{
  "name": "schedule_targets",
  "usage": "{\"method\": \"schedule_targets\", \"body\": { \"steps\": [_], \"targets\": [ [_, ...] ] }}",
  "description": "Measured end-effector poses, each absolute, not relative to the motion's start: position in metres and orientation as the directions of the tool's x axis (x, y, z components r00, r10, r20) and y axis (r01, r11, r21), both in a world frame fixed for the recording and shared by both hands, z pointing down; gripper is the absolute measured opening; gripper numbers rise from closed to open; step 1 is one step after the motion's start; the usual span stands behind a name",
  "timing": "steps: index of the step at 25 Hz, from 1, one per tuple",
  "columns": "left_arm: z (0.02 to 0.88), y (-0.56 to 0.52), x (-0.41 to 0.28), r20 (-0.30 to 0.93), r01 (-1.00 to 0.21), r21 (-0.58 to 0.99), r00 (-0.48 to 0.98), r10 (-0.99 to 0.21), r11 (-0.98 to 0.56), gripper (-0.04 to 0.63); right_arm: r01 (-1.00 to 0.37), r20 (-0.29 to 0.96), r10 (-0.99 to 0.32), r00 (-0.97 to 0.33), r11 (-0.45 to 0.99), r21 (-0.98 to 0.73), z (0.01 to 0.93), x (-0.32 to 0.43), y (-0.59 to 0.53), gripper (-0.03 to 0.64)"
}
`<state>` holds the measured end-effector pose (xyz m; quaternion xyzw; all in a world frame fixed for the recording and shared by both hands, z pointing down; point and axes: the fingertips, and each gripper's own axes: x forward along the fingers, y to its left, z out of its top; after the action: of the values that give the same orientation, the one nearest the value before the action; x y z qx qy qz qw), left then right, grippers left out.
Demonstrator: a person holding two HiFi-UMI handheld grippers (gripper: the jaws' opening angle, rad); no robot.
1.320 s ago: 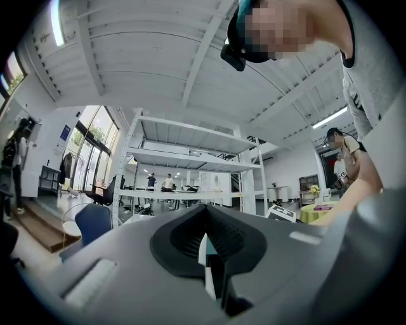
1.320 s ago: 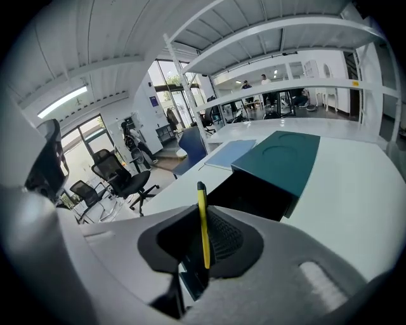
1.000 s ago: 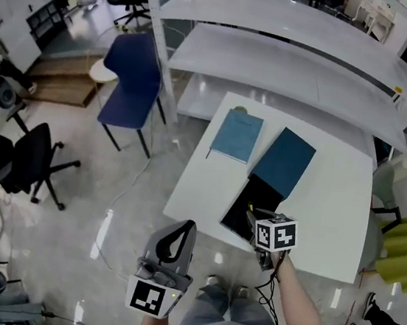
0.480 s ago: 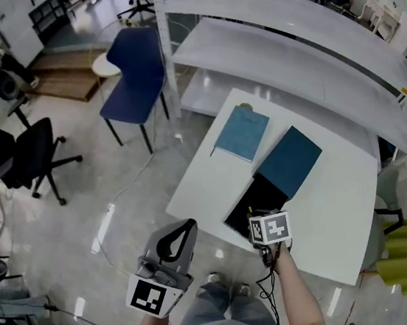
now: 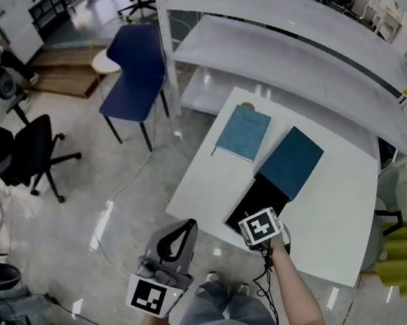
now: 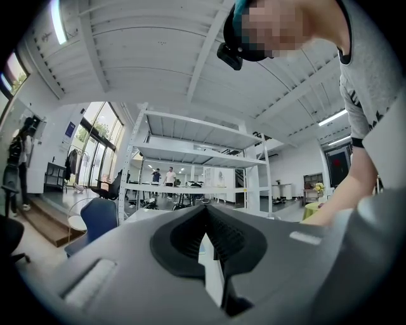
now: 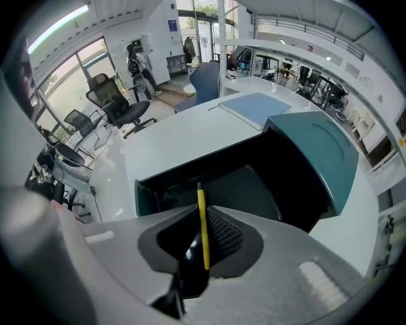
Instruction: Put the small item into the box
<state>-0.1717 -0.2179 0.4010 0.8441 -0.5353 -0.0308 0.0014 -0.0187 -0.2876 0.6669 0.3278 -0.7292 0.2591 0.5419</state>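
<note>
Right now you are working over a white table (image 5: pixel 331 212) that is standing on a glossy pale floor (image 5: pixel 107 220). The box (image 5: pixel 261 203) is lying open near the table's front edge, its inside black and its lid (image 5: pixel 293 162) folded back flat behind it. A blue notebook (image 5: pixel 243 132) is lying just left of that lid. Behind the box, long white shelves (image 5: pixel 291 58) are running across the room. A blue chair (image 5: pixel 135 75) is standing well to the left of the box, and a black office chair (image 5: pixel 29 157) is sitting farther left still.

Your right gripper (image 7: pixel 203 232) is pointing steeply down at the near edge of the box, and its jaws are pinching a thin yellow stick (image 7: pixel 202 216). The stick's tip is reaching over the box's front wall, above the black inside. Your left gripper (image 6: pixel 206 216) is hanging level, off the table and well to the left of the box, with its jaws closed together on nothing.

Compared with a second ago, your right gripper is sitting lower and closer over the box's opening, and its marker cube (image 5: pixel 260 227) is showing a turned face. The grip on the stick is looking the same, and your left gripper is staying where it was.
</note>
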Motion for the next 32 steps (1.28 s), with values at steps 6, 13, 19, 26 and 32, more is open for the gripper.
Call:
{"method": "schedule_targets", "body": {
  "steps": [6, 13, 19, 26, 32],
  "targets": [
    [0.405, -0.219, -0.176, -0.048, -0.908, 0.044, 0.415, -0.909, -0.417, 0.015, -0.713, 0.964, -0.198, -0.175, 0.701, 0.015, 0.672, -0.025, -0.291, 0.049],
    [0.405, -0.220, -0.174, -0.046, -0.907, 0.048, 0.417, -0.908, -0.419, 0.015, -0.677, 0.960, -0.219, -0.173, 0.735, 0.046, 0.674, -0.031, -0.293, 0.051],
    [0.404, -0.220, -0.175, -0.049, -0.908, 0.050, 0.415, -0.909, -0.417, 0.015, -0.676, 0.961, -0.220, -0.169, 0.735, 0.049, 0.674, -0.031, -0.293, 0.052],
    [0.405, -0.219, -0.175, -0.052, -0.906, 0.054, 0.417, -0.907, -0.419, 0.016, -0.672, 0.959, -0.226, -0.172, 0.739, 0.053, 0.675, -0.032, -0.293, 0.064],
    [0.407, -0.217, -0.175, -0.048, -0.905, 0.056, 0.420, -0.906, -0.422, 0.015, -0.700, 0.946, -0.246, -0.210, 0.714, 0.030, 0.669, -0.033, -0.294, 0.092]
  ]
}}
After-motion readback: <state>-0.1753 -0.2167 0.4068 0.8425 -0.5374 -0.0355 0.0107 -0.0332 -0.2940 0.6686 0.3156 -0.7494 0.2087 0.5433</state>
